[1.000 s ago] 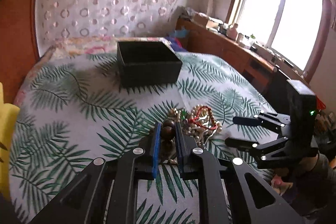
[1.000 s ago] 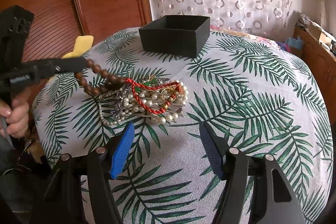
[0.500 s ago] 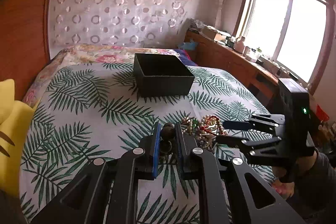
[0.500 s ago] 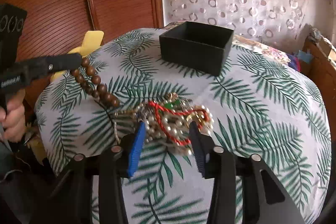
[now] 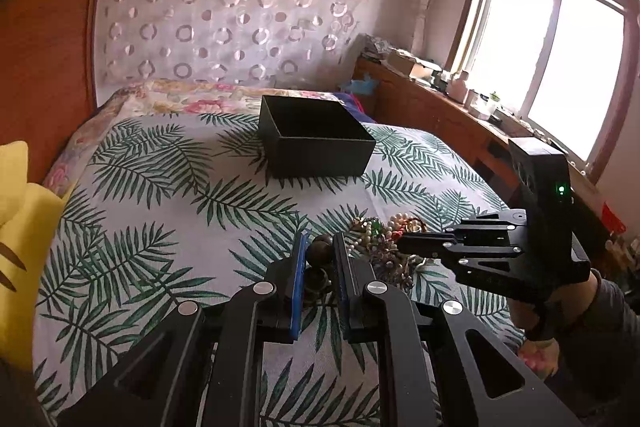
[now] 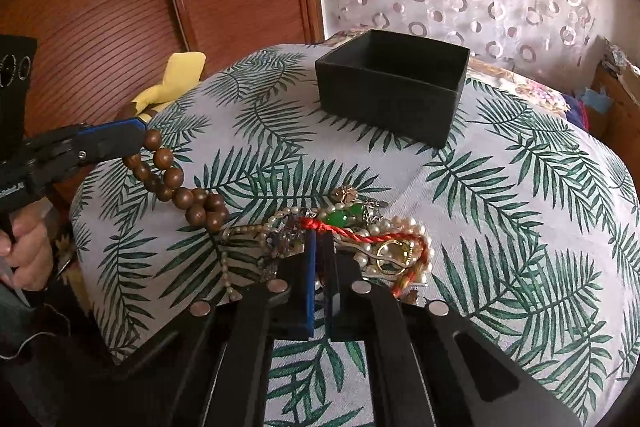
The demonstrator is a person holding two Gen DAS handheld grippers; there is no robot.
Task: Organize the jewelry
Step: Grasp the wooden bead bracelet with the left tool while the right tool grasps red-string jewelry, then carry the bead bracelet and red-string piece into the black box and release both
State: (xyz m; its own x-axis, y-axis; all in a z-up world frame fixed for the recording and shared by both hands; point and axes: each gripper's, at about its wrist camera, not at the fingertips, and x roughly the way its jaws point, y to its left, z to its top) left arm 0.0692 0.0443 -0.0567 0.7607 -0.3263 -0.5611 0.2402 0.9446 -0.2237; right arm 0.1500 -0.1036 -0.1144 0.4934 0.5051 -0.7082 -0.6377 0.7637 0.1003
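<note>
Palm-print cloth (image 6: 500, 187); L fingers (image 5: 319, 255) clamp round wood beads (image 6: 176, 183); R fingers (image 6: 320, 247) pinched into tangled jewelry pile (image 6: 372, 231).

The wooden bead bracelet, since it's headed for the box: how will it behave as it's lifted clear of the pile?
The wooden bead bracelet sags in a loop from the left gripper, so it is probably floppy and may swing. Its lower beads touch the jewelry pile, so it could snag.
</note>
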